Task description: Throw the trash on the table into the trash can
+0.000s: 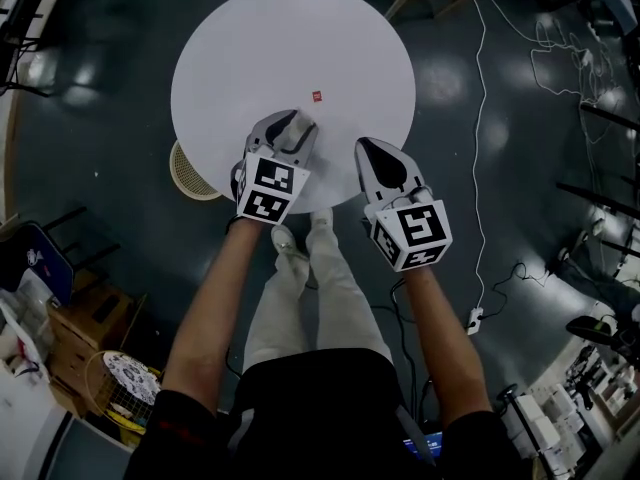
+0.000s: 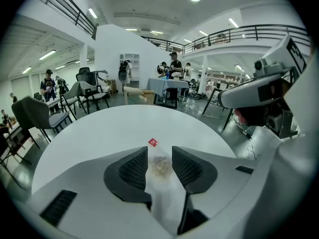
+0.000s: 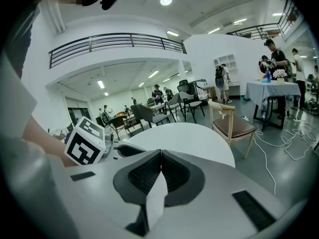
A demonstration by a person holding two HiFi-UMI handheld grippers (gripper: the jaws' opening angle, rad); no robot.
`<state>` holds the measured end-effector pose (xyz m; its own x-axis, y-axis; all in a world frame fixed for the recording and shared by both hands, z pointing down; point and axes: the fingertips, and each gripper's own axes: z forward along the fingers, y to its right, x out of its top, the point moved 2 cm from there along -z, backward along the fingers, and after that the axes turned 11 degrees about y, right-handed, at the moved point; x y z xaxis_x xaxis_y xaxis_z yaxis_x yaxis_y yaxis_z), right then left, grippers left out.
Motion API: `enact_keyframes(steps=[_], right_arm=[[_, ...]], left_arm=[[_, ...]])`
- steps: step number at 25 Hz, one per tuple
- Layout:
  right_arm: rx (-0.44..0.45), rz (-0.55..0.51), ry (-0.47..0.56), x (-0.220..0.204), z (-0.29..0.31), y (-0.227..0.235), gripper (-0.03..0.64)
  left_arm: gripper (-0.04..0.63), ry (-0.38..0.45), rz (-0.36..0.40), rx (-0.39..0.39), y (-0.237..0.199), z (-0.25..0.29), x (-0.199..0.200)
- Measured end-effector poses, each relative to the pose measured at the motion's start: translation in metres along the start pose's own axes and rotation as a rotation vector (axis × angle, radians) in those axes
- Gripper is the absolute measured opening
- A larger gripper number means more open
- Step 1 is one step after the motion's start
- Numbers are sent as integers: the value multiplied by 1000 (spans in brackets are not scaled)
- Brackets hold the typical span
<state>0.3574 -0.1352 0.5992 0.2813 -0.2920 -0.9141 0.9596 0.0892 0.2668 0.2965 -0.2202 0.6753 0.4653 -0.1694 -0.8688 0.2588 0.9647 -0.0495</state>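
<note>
Jaws apart on the left gripper, together on the right gripper (empty). Straddle the red scrap squarely before pinching.

Dark shiny floor all round me. My shoes and pale trousers show straight below. White cable runs down the floor on my right to a plug block. Wooden chair with a brown seat. Wooden crate at lower left, wire basket just beside it. Grey chairs, cloth-covered desk with people behind it. Balcony railing overhead.
</note>
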Motion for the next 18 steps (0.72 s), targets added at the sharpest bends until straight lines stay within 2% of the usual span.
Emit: enact_keyframes(steps=[2,6,12,18], right_arm=[[1,2,3,-1,4,3,18],[3,9,0,-3,8,8,18],[11,10,0,-1,13,8,18],[39,8,16,18,15,6,18]], left_arm=[[138,-13,13,4,-1,4,-3],[36,-32,59,12,-3,11,-3],[17,-25,33,-3,-2,7,1],[15,-17,2,22,0,-6,14]])
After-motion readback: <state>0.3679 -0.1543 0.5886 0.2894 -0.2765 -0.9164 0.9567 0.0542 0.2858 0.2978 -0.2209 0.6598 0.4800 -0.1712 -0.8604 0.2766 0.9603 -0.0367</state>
